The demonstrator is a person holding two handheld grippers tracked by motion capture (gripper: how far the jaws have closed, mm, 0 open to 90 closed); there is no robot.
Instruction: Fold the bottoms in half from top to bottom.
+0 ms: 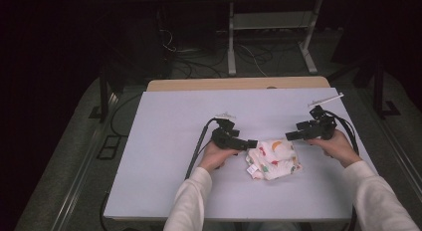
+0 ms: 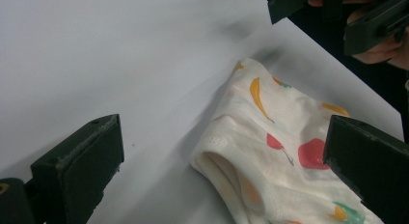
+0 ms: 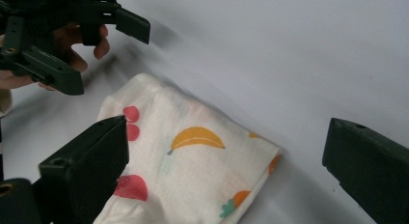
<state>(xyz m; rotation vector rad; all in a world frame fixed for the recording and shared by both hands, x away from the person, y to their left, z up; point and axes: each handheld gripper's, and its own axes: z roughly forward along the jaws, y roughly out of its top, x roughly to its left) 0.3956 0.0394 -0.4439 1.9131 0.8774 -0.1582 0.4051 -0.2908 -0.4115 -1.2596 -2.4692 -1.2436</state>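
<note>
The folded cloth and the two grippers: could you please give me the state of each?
Fruit-print cloth: folded, lying flat on the table, not gripped.
Left gripper: open, at the cloth's left edge.
Right gripper: open, above the cloth's far right corner.

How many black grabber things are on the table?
2. The left gripper is at the left edge of the folded fruit-print cloth; the right gripper is at its far right corner. Both have open jaws and neither holds the cloth.

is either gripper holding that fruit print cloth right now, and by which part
Nothing is held. The left gripper and right gripper both stand open beside the folded fruit-print cloth, which lies on the table.
</note>
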